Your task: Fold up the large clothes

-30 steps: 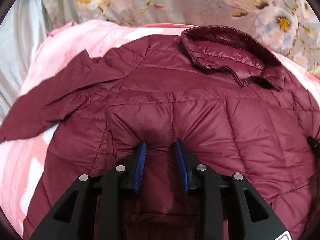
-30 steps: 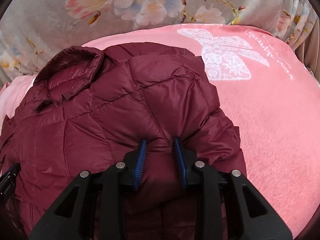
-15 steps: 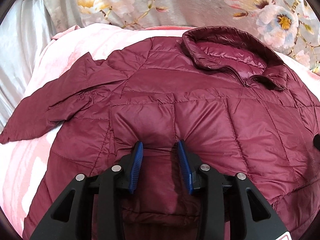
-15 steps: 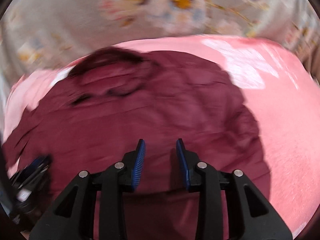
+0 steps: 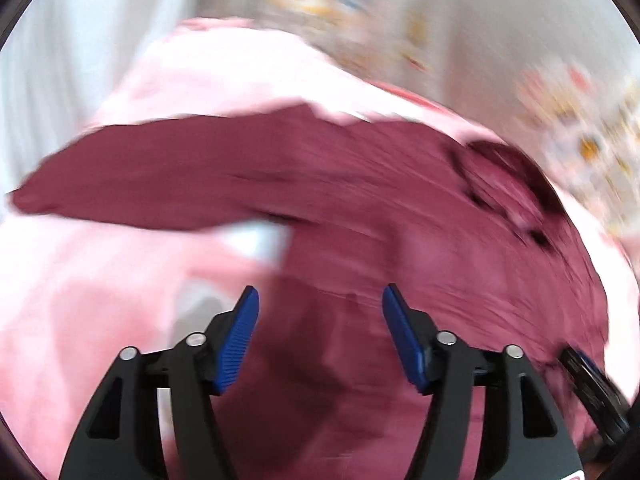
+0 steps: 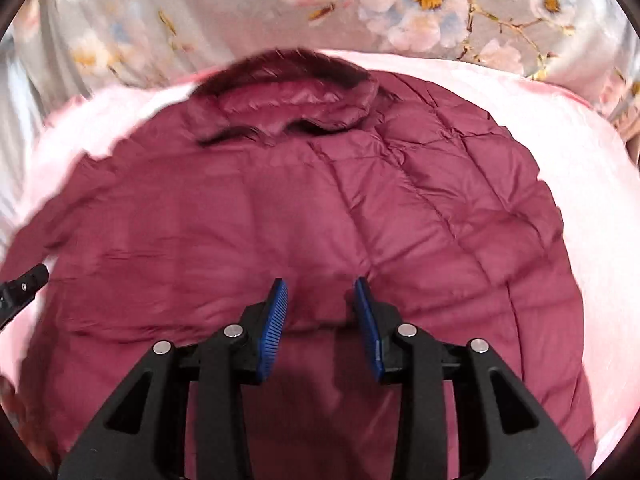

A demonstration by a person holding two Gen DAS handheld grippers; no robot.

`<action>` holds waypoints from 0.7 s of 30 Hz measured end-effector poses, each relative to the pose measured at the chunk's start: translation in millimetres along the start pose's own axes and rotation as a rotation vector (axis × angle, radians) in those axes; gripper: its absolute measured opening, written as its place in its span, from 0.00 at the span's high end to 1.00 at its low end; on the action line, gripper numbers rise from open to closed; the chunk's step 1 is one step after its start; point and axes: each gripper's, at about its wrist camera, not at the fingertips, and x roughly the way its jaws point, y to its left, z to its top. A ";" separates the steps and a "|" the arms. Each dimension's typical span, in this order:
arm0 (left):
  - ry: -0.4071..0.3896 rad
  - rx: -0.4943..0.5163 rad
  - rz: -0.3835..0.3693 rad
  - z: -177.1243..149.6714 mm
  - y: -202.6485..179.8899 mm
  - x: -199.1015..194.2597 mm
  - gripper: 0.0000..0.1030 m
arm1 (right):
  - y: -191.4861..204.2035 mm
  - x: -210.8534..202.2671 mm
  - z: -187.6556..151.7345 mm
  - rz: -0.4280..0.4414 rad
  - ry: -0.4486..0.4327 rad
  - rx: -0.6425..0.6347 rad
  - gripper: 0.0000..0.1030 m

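Note:
A maroon quilted puffer jacket (image 6: 320,208) lies spread on a pink blanket (image 6: 580,200), its collar (image 6: 288,104) at the far side. In the blurred left wrist view the jacket (image 5: 360,220) shows with one sleeve (image 5: 140,184) stretched out to the left. My left gripper (image 5: 320,312) is open wide above the jacket's left side, holding nothing. My right gripper (image 6: 321,300) is open over the jacket's lower middle, with no cloth between its blue pads. The left gripper's tip (image 6: 24,284) shows at the left edge of the right wrist view.
A grey floral cloth (image 6: 400,4) hangs behind the bed. The pink blanket (image 5: 100,300) lies bare to the left of the jacket and to its right. The right gripper's tip (image 5: 592,392) shows at the lower right of the left wrist view.
Both grippers have let go of the jacket's hem fold and opened. The left gripper has swung left towards the sleeve, opening wider; the right one has shifted left over the jacket's middle.

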 end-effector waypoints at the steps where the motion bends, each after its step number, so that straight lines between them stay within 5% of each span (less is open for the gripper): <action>1: -0.010 -0.039 0.028 7.0 26.3 -3.0 0.38 | 1.9 -7.1 -5.5 0.010 -0.007 0.006 0.65; 6: -0.030 -0.316 0.228 42.7 174.9 4.4 0.38 | 5.2 -23.5 -30.5 0.028 -0.006 0.001 0.56; 9: -0.057 -0.410 0.362 53.8 228.0 11.4 0.38 | 6.0 -17.9 -44.3 0.023 0.033 -0.010 0.56; 11: -0.062 -0.454 0.399 59.8 250.2 19.8 0.38 | 6.3 -15.6 -49.3 0.014 0.040 -0.021 0.55; 14: -0.025 -0.522 0.353 65.2 266.7 36.0 0.41 | 6.6 -13.0 -51.8 0.012 0.035 -0.032 0.52; 16: -0.019 -0.537 0.339 70.9 262.0 45.1 0.60 | 8.5 -10.8 -53.9 0.006 0.028 -0.043 0.50; 17: -0.024 -0.512 0.336 74.5 254.6 46.1 0.94 | 9.8 -10.3 -55.0 0.001 0.022 -0.049 0.49; 21: -0.106 -0.336 0.281 103.5 199.4 20.3 1.00 | 8.1 -11.4 -56.2 0.007 0.011 -0.045 0.49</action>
